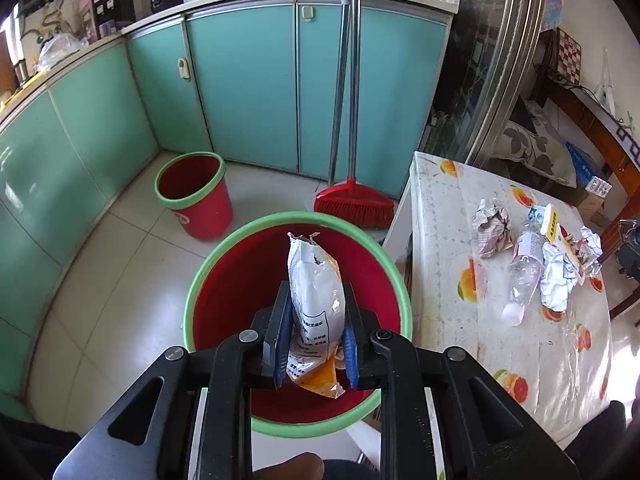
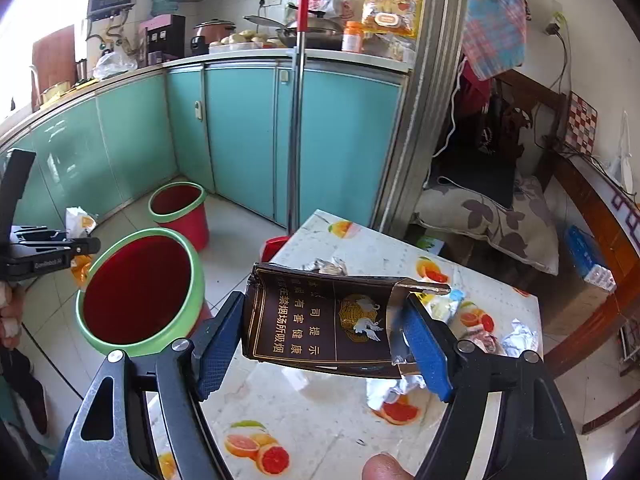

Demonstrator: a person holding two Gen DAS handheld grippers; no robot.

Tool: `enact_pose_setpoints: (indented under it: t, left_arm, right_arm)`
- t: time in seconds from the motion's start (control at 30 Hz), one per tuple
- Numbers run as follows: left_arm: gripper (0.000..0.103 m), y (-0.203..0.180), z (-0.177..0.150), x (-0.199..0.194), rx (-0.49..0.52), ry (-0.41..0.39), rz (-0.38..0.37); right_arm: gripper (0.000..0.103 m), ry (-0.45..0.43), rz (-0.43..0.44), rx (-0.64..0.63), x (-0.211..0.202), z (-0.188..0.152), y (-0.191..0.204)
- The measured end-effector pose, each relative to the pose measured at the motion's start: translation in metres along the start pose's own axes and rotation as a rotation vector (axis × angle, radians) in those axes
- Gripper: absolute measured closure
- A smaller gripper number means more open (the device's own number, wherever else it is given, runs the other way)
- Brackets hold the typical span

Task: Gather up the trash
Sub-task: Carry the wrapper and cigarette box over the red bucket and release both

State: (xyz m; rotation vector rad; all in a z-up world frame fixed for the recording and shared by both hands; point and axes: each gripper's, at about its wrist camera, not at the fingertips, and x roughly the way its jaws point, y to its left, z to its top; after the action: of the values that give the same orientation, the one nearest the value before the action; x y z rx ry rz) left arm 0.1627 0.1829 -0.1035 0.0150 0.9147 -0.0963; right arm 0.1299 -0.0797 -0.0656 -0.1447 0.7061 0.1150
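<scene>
- Where the kitchen floor meets the teal cabinets (image 1: 248,80), two red bins with green rims are seen: a near bin (image 1: 298,320) directly under the left gripper and a far bin (image 1: 194,194) by the cabinet corner.
- One table (image 1: 532,364) with an orange-slice cloth is placed just right of the near bin.
- One red broom (image 1: 354,202) is leaned against the cabinets, behind the near bin.
- On the table, one clear plastic bottle (image 1: 524,276) is laid on its side, and about three crumpled foil or paper wads (image 1: 492,228) are scattered near it; an exact count cannot be told.
- One dark cigarette carton (image 2: 320,322), flattened and torn at one end, is pinched between the pads of the right gripper (image 2: 324,344), held above the table edge.
- One white-and-orange snack bag (image 1: 318,308) is held upright between the pads of the left gripper (image 1: 316,344), above the mouth of the near bin; whether the pads press it firmly cannot be told.
</scene>
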Motion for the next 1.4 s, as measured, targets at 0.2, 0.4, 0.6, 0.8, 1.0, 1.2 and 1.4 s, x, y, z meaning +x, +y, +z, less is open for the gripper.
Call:
enact_pose_setpoints:
  t: [0.2,0.4,0.6,0.8,1.0,1.2,1.4]
  left_arm:
    - [0.007,0.021,-0.003,0.004,-0.043,-0.013,0.016]
    - [0.002,0.050,0.000,-0.003,-0.132,-0.044,0.052]
    - [0.001,0.075,0.003,-0.027,-0.218,-0.113,0.104]
    - [0.001,0.092,0.005,-0.044,-0.270,-0.148,0.102]
    - [0.001,0.106,0.005,-0.046,-0.289,-0.143,0.126]
    - [0.001,0.117,0.000,-0.046,-0.312,-0.137,0.140]
    - [0.001,0.113,0.000,-0.047,-0.302,-0.142,0.132]
  right_arm:
    - [0.026,-0.003,0.046,-0.041,0.011,0.015,0.043]
    - [0.026,-0.001,0.114,-0.078,0.024,0.022,0.081]
    - [0.026,-0.003,0.237,-0.130,0.054,0.029,0.132]
    - [0.026,0.029,0.331,-0.207,0.095,0.028,0.198]
    - [0.026,0.074,0.392,-0.246,0.128,0.025,0.239]
    - [0.008,0.089,0.379,-0.255,0.140,0.023,0.250]
    - [0.003,0.074,0.363,-0.239,0.133,0.025,0.239]
